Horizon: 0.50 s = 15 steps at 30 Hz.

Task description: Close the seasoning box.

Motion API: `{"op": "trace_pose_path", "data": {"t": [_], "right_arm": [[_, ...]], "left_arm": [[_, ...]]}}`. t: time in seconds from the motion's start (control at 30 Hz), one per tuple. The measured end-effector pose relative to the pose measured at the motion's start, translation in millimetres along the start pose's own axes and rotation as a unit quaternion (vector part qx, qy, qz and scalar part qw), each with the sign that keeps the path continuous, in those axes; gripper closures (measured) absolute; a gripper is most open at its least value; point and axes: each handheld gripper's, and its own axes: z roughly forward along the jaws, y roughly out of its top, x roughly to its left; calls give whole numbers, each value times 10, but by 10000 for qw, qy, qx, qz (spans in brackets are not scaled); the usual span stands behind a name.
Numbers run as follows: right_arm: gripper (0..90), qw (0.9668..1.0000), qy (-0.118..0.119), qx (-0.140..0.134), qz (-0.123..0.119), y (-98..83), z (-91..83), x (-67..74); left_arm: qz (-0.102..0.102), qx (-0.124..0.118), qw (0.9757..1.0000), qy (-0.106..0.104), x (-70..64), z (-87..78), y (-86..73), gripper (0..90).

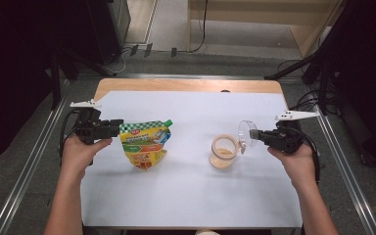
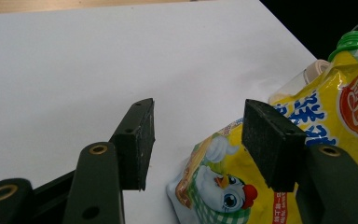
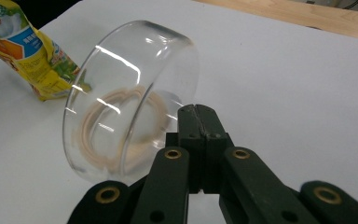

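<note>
while right tool (image 3: 196,112) pinches clear lid (image 3: 130,98) on edge | left tool (image 2: 198,140) half-open, holding nothing | pouch (image 1: 144,143) upright, cap up

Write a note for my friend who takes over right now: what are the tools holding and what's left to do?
Left tool: jaws apart around the upper edge of the yellow spout pouch; pads not pressing in the left gripper view.
Right tool: shut on the rim of the clear lid, held tilted beside the jar.
The jar stands open on the white sheet, with beige contents.
Done: lid looks off.
Left, probably: grip the pouch, deal with its green cap, then close the jar.
</note>
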Motion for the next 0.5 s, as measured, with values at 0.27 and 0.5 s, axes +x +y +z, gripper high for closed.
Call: {"op": "trace_pose_path", "data": {"t": [0.27,0.5], "right_arm": [[900,9998,137,-44,-110,43,21,108],[900,9991,285,41,-298,61,95,226]], "left_arm": [[5,13,10000,6,4,6,-5,452],[-16,15,10000,5,5,14,-10,450]]}}
